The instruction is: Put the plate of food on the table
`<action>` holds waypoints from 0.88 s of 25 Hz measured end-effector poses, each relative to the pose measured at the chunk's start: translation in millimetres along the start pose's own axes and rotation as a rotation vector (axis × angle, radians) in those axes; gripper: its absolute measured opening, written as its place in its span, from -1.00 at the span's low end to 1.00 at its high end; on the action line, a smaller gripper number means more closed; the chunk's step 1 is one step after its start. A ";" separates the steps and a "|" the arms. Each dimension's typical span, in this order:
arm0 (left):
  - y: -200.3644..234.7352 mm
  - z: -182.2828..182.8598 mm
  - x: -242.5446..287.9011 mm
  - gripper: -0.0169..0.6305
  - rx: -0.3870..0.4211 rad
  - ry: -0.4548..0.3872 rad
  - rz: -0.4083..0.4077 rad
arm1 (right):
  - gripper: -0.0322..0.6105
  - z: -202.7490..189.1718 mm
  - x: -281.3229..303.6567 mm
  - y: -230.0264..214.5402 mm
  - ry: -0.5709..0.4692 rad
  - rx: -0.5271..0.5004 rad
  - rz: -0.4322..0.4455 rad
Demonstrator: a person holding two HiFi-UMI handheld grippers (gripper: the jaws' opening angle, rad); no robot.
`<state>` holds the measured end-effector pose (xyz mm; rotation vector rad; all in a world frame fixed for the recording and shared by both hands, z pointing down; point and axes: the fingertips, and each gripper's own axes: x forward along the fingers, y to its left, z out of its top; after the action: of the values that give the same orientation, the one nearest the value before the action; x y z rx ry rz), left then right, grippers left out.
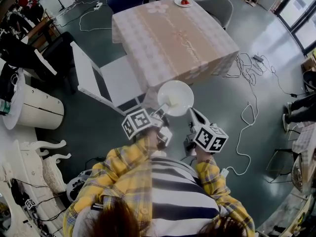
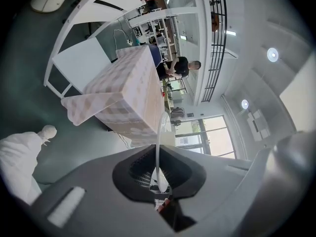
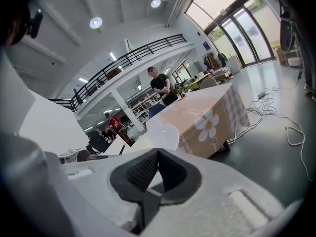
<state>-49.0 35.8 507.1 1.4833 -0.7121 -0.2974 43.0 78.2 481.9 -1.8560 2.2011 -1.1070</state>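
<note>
Left claw (image 1: 159,113) is clenched on the rim of the white plate (image 1: 176,97), held in the air at frame centre, just short of the desk (image 1: 173,43). Right claw (image 1: 193,115) is closed on nothing beside the plate. Judged: placement outstanding.

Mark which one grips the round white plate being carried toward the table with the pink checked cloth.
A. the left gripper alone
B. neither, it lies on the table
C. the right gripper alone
A: the left gripper has its jaws closed on the rim of the round white plate, while the right gripper has its jaws together with nothing between them, the plate off to one side of it.
</note>
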 end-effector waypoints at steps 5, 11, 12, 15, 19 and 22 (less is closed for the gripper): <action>-3.8 23.1 35.7 -0.91 -0.012 0.009 -0.011 | -0.91 18.7 31.0 -9.4 0.003 0.001 -0.007; -12.8 48.6 85.1 -0.91 -0.019 0.049 -0.019 | -0.91 57.7 75.7 -25.6 0.003 -0.010 -0.031; -15.0 54.6 94.1 -0.91 -0.019 0.053 -0.022 | -0.91 65.7 83.4 -27.8 -0.001 -0.013 -0.033; -20.8 69.9 116.9 -0.91 -0.018 0.071 -0.032 | -0.91 83.7 103.6 -36.1 -0.014 -0.011 -0.044; -21.6 88.8 140.1 -0.91 -0.021 0.087 -0.031 | -0.91 97.8 131.6 -44.3 -0.015 -0.003 -0.057; -21.6 100.0 157.5 -0.91 -0.028 0.100 -0.029 | -0.91 107.9 149.0 -48.9 -0.017 -0.009 -0.065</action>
<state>17.0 -139.7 519.0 1.4726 -0.6050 -0.2529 93.9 -105.2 486.9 -1.9460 2.1545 -1.0896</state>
